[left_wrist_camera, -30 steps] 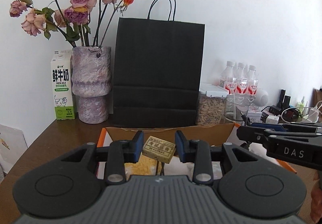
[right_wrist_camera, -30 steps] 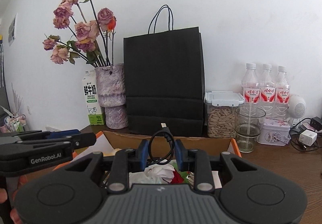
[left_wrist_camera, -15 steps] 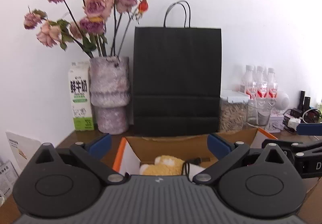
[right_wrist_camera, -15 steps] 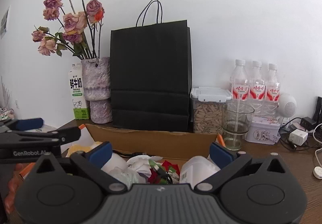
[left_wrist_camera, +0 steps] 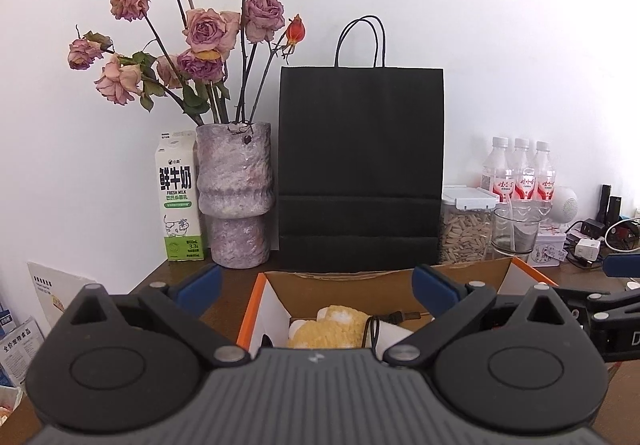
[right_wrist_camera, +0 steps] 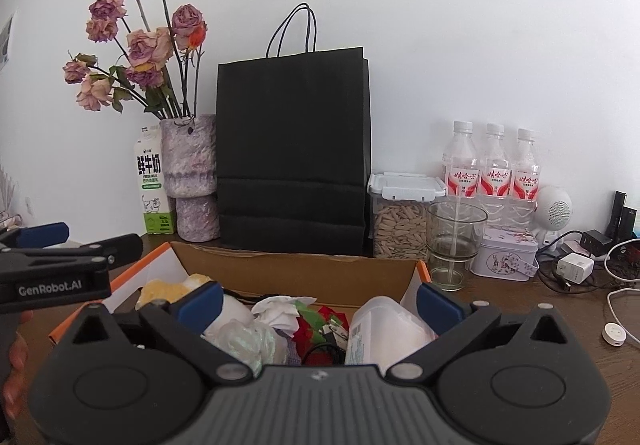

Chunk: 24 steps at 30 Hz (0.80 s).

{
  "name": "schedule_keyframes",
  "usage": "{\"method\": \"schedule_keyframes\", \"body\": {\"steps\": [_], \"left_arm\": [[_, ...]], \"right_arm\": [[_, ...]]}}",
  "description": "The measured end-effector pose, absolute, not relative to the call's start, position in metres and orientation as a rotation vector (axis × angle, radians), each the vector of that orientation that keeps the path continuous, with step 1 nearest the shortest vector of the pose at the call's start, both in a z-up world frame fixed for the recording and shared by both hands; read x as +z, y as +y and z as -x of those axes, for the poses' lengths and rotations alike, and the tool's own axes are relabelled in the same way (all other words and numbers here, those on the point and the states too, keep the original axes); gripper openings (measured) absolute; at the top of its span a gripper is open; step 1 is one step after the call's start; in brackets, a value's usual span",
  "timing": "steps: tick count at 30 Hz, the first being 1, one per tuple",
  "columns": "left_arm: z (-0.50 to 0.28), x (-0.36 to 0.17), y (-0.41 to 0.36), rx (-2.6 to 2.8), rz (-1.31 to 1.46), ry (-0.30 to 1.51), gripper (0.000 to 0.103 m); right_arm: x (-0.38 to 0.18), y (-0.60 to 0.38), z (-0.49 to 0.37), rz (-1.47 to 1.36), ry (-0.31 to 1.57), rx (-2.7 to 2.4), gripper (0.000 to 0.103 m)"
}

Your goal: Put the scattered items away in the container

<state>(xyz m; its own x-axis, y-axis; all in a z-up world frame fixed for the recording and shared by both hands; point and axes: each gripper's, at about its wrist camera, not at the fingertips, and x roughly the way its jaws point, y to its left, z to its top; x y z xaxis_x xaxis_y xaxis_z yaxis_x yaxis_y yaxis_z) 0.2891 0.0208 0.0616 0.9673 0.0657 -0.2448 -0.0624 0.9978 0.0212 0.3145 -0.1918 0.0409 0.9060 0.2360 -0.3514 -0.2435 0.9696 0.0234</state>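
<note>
Both handheld grippers are hovering over an open cardboard box (right_wrist_camera: 296, 271) sitting on a dark wooden table (right_wrist_camera: 520, 309). The left gripper (left_wrist_camera: 316, 291) is holding its blue-padded fingers (left_wrist_camera: 200, 285) wide apart with nothing between them, above the box's left end, where a yellow plush item (left_wrist_camera: 328, 333) and a black cable (left_wrist_camera: 384, 319) are lying inside. The right gripper (right_wrist_camera: 320, 299) is likewise spreading its fingers, gripping nothing, over the box's middle, which is holding crumpled white paper (right_wrist_camera: 280, 311), a white plastic container (right_wrist_camera: 384, 329), and what may be red and green wrappers (right_wrist_camera: 316, 321). Along the table's back edge, behind the box, a black paper bag (right_wrist_camera: 292, 149) is standing between a stone vase of dried roses (right_wrist_camera: 192, 177) and a jar of seeds (right_wrist_camera: 402, 215). A milk carton (right_wrist_camera: 151, 185) is standing just beside the vase, three water bottles (right_wrist_camera: 494, 165) toward the right corner.
</note>
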Motion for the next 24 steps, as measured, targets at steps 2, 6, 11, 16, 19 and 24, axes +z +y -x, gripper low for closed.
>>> {"method": "schedule_keyframes", "body": {"steps": [2, 6, 11, 16, 19, 24], "left_arm": [[-0.28, 0.064, 0.021, 0.065, -0.012, 0.25, 0.103], [-0.257, 0.07, 0.022, 0.052, -0.002, 0.26, 0.103], [-0.22, 0.069, 0.023, 0.042, 0.019, 0.279, 0.103], [-0.183, 0.06, 0.019, 0.034, 0.035, 0.309, 0.103], [-0.163, 0.055, 0.017, 0.026, 0.049, 0.322, 0.103], [-0.132, 0.048, 0.015, 0.023, 0.049, 0.344, 0.103]], "right_arm": [[0.043, -0.192, -0.307, 0.027, 0.372, 0.231, 0.103], [0.047, -0.194, -0.286, 0.034, 0.384, 0.231, 0.103], [0.047, -0.202, -0.247, 0.029, 0.388, 0.227, 0.103], [0.042, -0.207, -0.205, 0.026, 0.394, 0.241, 0.103], [0.038, -0.21, -0.185, 0.023, 0.403, 0.245, 0.103], [0.031, -0.212, -0.157, 0.009, 0.424, 0.249, 0.103]]}}
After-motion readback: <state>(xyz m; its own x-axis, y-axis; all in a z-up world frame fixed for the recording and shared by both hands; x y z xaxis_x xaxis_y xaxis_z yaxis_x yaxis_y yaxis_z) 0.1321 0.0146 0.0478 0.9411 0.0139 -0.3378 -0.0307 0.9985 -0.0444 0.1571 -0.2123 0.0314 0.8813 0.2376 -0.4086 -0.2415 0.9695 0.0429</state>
